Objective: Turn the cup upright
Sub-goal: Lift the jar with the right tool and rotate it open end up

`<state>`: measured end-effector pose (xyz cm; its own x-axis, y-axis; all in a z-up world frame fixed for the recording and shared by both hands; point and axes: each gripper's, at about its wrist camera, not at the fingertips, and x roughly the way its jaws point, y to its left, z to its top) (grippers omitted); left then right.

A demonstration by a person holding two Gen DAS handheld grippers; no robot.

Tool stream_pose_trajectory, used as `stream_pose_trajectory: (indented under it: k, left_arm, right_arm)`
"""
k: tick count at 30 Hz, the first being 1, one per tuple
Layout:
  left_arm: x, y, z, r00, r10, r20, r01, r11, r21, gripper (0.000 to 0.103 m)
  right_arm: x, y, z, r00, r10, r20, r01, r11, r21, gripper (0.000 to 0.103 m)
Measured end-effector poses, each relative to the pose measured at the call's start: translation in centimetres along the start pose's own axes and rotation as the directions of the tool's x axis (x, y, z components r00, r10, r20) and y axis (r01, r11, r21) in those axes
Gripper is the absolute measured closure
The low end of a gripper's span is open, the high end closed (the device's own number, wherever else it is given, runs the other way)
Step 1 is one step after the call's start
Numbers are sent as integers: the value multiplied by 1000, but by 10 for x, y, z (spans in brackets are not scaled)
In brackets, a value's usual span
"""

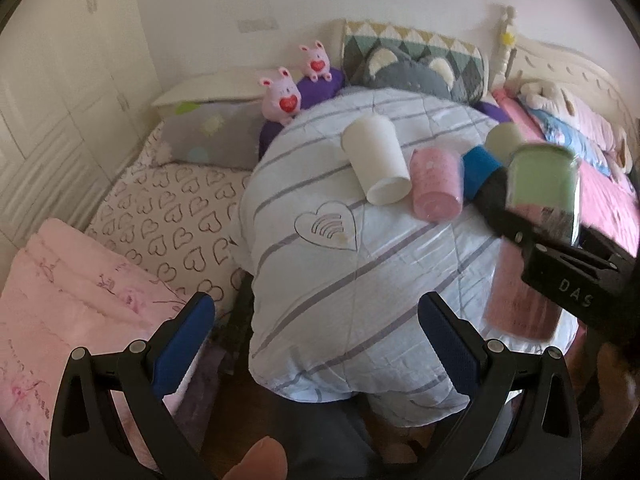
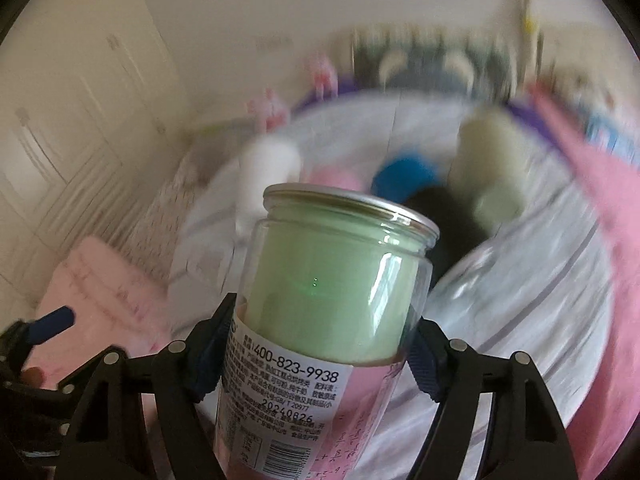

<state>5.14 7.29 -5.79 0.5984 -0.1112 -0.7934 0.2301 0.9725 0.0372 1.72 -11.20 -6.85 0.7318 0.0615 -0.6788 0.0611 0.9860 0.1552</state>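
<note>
My right gripper (image 2: 320, 344) is shut on a clear plastic cup (image 2: 320, 304) with a metal rim and a green and pink lining, held in the air, rim pointing away and slightly up. It also shows in the left wrist view (image 1: 540, 184), above the striped quilt (image 1: 360, 272). My left gripper (image 1: 316, 344) is open and empty over the quilt's near edge. On the quilt lie a white cup (image 1: 378, 160), a pink cup (image 1: 436, 184), a blue cup (image 1: 480, 168) and a pale green cup (image 1: 504, 140), all on their sides.
The quilt is a rounded mound on a bed. Two pink plush pigs (image 1: 284, 94) and a grey cat cushion (image 1: 412, 68) sit behind it. A heart-print pillow (image 1: 172, 216) and a pink blanket (image 1: 64, 292) lie on the left. White wardrobe doors (image 1: 60, 92) stand far left.
</note>
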Motion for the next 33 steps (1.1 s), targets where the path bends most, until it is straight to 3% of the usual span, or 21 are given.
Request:
stream_pose_trajectory:
  k: [2,5,8,13,19,29,33]
  left_arm:
    - [-7,-2,-2,1000,15,14,-15,1000,-5,0]
    - [-14,-9,-9,999,49,21,-49,999,-4,0]
    - [-15,-15,-19,997,77,17,-77,997,1,0]
    - [-16,-25,-30,995,103,-1,-103,995,0,0]
    - [-18,-30,-37,994,104,-14,-104,995,3,0]
    - [-27,-33,-43,994,112,-12,-112,994,-8,0]
    - [-30,-33,-44,994,110,-7,-110,994,-5,0]
  right_arm:
    - [-11,13,-5,985,-68,160,80,994,-71,27]
    - [-21,24,-23,920,-158,359,217,967,-133,27]
    - [-6,28,-43,887,-202,415,286,946,-151,27]
    - [2,33,-64,872,-244,424,349,918,-190,27]
    - [4,29,-72,863,-235,448,353,914,-201,26]
    - [-5,28,-73,907,-144,395,245,945,-218,20]
    - [-10,23,-71,915,-121,386,218,951,-218,20]
